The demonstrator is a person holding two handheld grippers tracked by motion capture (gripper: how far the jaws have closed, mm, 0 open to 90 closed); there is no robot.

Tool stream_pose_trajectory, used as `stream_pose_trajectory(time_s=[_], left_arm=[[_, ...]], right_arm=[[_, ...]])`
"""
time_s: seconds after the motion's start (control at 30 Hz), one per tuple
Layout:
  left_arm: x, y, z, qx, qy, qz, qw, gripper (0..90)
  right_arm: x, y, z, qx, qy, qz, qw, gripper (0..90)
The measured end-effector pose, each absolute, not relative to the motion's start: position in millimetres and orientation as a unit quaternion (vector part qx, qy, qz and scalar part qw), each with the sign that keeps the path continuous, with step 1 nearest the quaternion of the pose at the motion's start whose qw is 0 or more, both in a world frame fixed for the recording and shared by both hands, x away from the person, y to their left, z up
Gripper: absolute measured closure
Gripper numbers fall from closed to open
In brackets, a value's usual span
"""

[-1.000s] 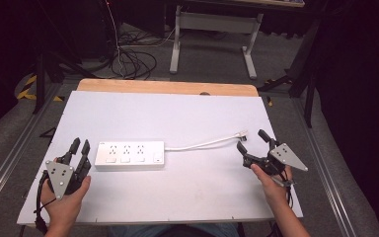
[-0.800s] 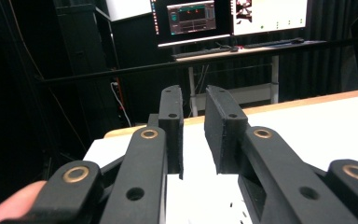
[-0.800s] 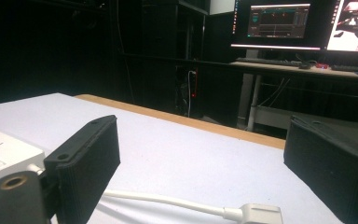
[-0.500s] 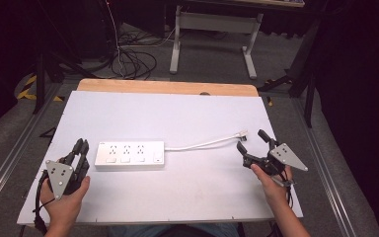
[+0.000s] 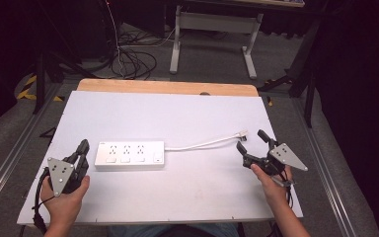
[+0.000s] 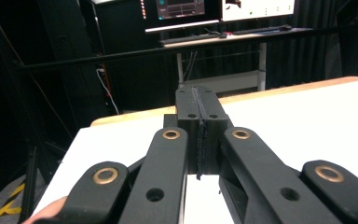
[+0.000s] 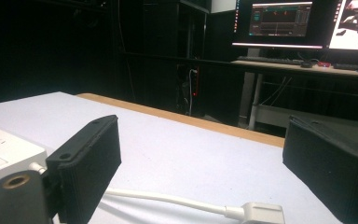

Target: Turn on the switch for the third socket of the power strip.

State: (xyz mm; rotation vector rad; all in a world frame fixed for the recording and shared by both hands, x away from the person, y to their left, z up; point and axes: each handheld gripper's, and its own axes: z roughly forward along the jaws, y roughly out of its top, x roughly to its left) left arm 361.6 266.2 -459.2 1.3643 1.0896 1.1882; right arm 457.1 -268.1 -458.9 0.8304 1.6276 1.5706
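A white power strip (image 5: 130, 154) lies on the white table top (image 5: 177, 113), left of centre. Its white cable (image 5: 202, 144) runs right to a plug end (image 5: 242, 133) lying flat. My left gripper (image 5: 83, 146) rests just left of the strip, apart from it; its jaws have just closed and the pads (image 6: 198, 121) meet with nothing between them. My right gripper (image 5: 251, 140) sits low on the right, jaws apart and just closing a little. In the right gripper view the plug end (image 7: 261, 212) lies on the table between the two black jaws of that gripper (image 7: 203, 126), touching neither, with the strip (image 7: 0, 154) at the left.
A wooden strip (image 5: 168, 87) borders the table's far edge. Beyond it stand a metal desk frame (image 5: 212, 29) and loose cables on the floor (image 5: 133, 54). Lit monitors (image 7: 279, 18) stand on a desk farther back. Metal rails (image 5: 325, 163) run along both sides of the table.
The left gripper's jaws have come together from slightly apart. Neither hand has moved, and the strip and cable lie as before.
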Motion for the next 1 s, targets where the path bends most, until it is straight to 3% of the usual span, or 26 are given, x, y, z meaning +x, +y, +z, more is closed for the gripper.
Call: stream_pose_trajectory(time_s=[1.0], left_arm=[[383, 258, -461, 0.645, 0.448, 0.406, 0.468, 90.0]], right_arm=[[454, -271, -460, 0.322, 0.633, 0.604, 0.361, 12.4]])
